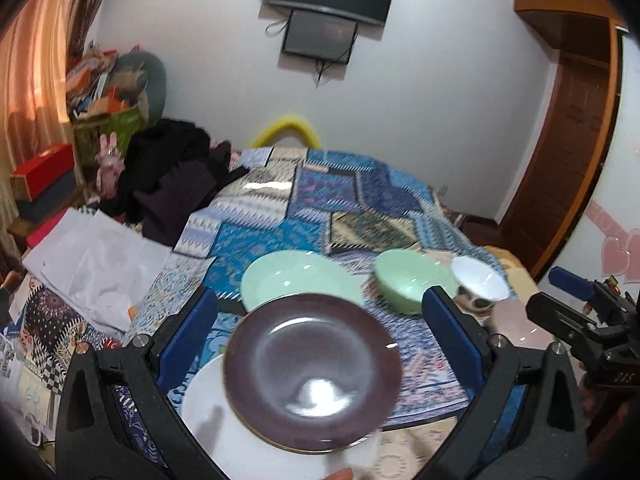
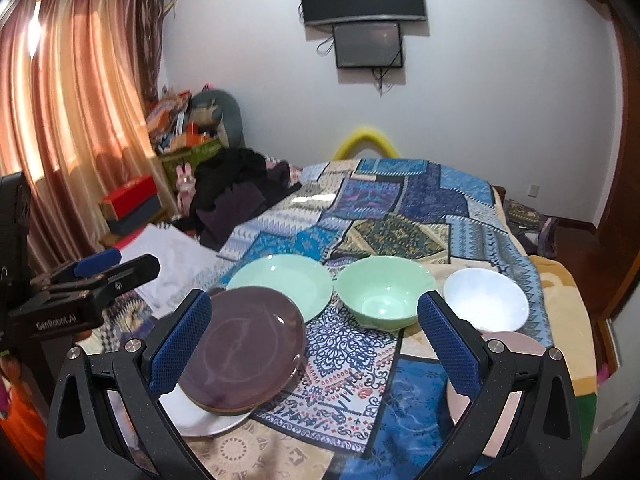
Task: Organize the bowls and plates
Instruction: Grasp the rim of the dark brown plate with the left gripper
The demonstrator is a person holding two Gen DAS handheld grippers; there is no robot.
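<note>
A dark brown plate (image 1: pixel 312 372) lies on a white plate (image 1: pixel 224 432) near the bed's front edge; both also show in the right wrist view: brown plate (image 2: pixel 244 352), white plate (image 2: pixel 200 416). My left gripper (image 1: pixel 320 332) is open and hovers over the brown plate, empty. Behind are a pale green plate (image 2: pixel 284 284), a green bowl (image 2: pixel 384 292), a white bowl (image 2: pixel 486 300) and a pink plate (image 2: pixel 516 360). My right gripper (image 2: pixel 314 344) is open and empty above the cloth between the plates.
The dishes lie on a patchwork blue bedspread (image 2: pixel 400 208). A dark clothes pile (image 2: pixel 236 196) and white sheets (image 1: pixel 96 264) lie at the left. Boxes and clutter (image 2: pixel 184 128) stand by the curtain. A wooden door (image 1: pixel 560 140) is at the right.
</note>
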